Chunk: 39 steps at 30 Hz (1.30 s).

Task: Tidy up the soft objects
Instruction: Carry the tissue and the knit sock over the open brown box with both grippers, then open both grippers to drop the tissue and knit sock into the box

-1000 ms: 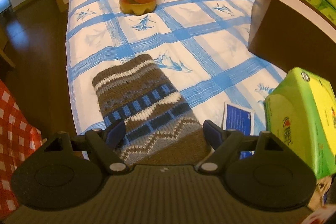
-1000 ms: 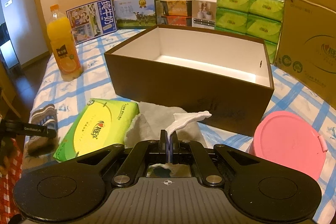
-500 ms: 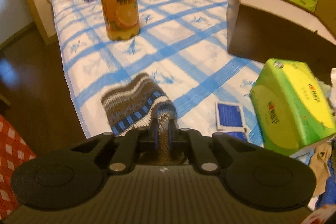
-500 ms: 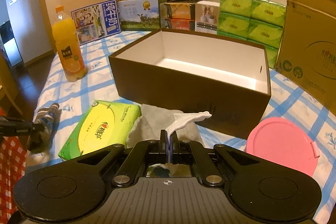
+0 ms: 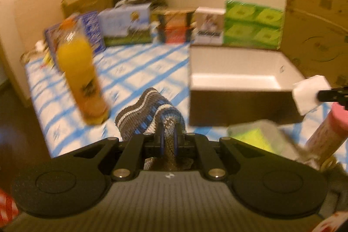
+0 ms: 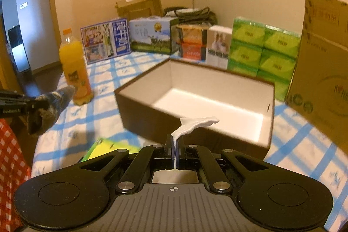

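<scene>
My left gripper (image 5: 168,134) is shut on a brown, blue and white knitted sock (image 5: 150,112), which hangs lifted above the blue-checked tablecloth (image 5: 134,71). The right wrist view shows that sock (image 6: 52,103) at the far left, held in the air. A white cloth (image 6: 195,123) is pinched in my right gripper (image 6: 174,149), which is shut on it; it shows as a white lump (image 5: 308,92) at the right edge of the left wrist view. An open brown box with a white inside (image 6: 239,114) stands just beyond the right gripper.
An orange juice bottle (image 6: 75,73) stands left of the box. A green-yellow tissue pack (image 6: 104,147) lies near the front edge. A pink-lidded tub (image 5: 326,134) stands at right. Cartons, green tissue packs (image 6: 263,51) and a big cardboard box (image 6: 322,84) line the back and right.
The left gripper closed on the sock, which had lain flat on the cloth, and lifted it. The right gripper rose a little with the white cloth, towards the box.
</scene>
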Each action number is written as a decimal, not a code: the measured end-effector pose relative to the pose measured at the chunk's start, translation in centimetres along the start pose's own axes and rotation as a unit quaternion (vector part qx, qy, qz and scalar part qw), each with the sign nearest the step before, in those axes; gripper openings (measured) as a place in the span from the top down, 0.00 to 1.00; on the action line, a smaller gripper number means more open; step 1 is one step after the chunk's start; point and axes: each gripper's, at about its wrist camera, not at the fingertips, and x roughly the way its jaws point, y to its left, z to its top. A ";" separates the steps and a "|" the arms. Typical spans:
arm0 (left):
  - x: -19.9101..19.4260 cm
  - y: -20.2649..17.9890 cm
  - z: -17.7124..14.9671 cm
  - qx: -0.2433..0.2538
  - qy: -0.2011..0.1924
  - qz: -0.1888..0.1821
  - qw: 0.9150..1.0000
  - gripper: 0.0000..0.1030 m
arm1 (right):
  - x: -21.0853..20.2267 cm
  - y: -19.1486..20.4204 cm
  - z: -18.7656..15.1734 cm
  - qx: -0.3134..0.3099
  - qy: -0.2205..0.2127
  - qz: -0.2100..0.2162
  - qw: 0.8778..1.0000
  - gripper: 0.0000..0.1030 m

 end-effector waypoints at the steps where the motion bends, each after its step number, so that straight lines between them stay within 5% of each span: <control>1: 0.2 -0.6 1.0 0.007 -0.008 -0.008 1.000 0.93 | 0.0 -0.4 0.6 -0.002 -0.005 -0.002 1.000 0.99; 7: 2.2 -4.4 6.1 0.032 -0.039 -0.059 0.997 0.93 | 1.0 -2.5 3.9 -0.008 -0.027 -0.014 1.000 0.99; 19: 11.1 -11.7 12.4 0.039 -0.018 -0.149 0.988 0.93 | 7.6 -7.9 8.9 0.043 0.009 -0.006 0.999 0.99; 26: 16.1 -13.8 13.4 0.047 -0.001 -0.158 0.986 0.91 | 11.4 -10.3 9.5 0.055 0.045 -0.010 0.997 0.99; 31: 19.5 -13.5 13.3 0.021 0.035 -0.149 0.988 0.75 | 13.0 -11.7 9.3 0.065 0.062 -0.018 0.996 0.99; 39: 19.9 -11.7 11.8 0.006 0.063 -0.132 0.989 0.73 | 13.6 -12.6 9.0 0.085 0.073 -0.009 0.994 0.98</control>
